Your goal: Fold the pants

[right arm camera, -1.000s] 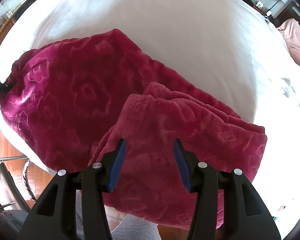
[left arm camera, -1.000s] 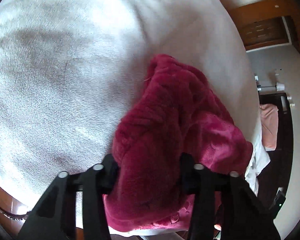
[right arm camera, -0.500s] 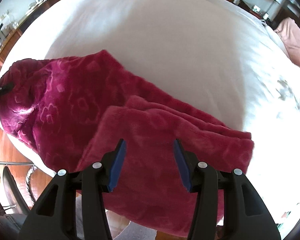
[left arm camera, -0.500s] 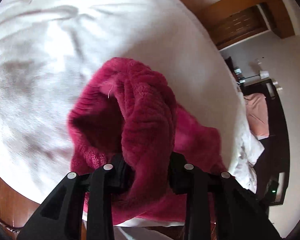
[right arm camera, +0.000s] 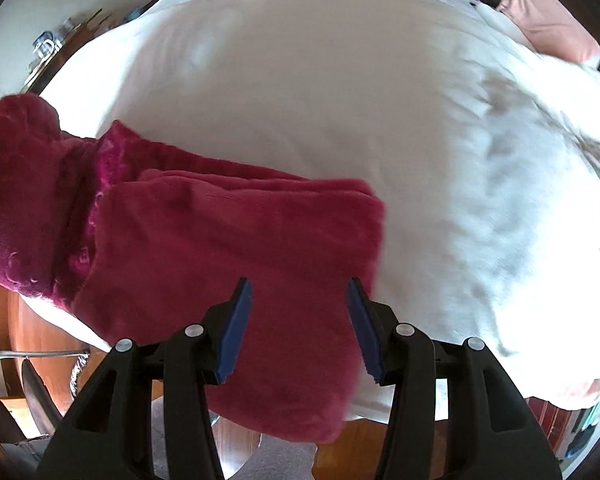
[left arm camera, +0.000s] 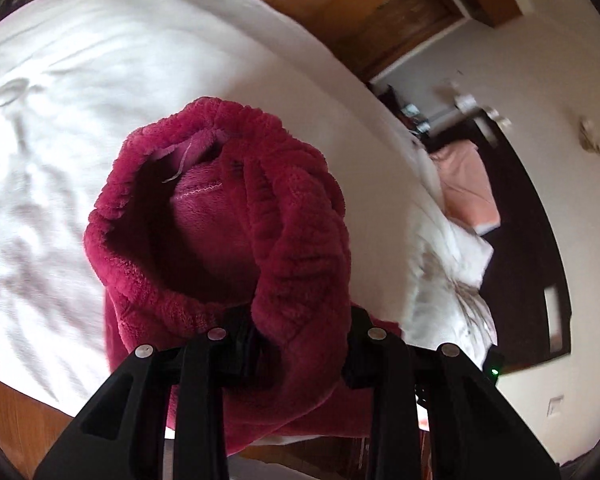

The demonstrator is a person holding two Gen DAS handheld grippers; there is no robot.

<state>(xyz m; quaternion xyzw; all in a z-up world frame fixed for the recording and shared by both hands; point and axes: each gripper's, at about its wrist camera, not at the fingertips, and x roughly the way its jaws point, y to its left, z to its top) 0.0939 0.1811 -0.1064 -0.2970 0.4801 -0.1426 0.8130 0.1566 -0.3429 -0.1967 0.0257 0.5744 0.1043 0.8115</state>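
Folding in progress: pants [right arm camera: 228,256] on bed [right arm camera: 340,100] edge, waistband clamped in left gripper [left arm camera: 300,344] and lifted. Right gripper [right arm camera: 296,324] is held open, empty, above folded legs. Next: waistband to be carried over legs.

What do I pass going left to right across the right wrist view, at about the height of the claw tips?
Bunched waistband end of the pants → folded pant legs → white bedspread.
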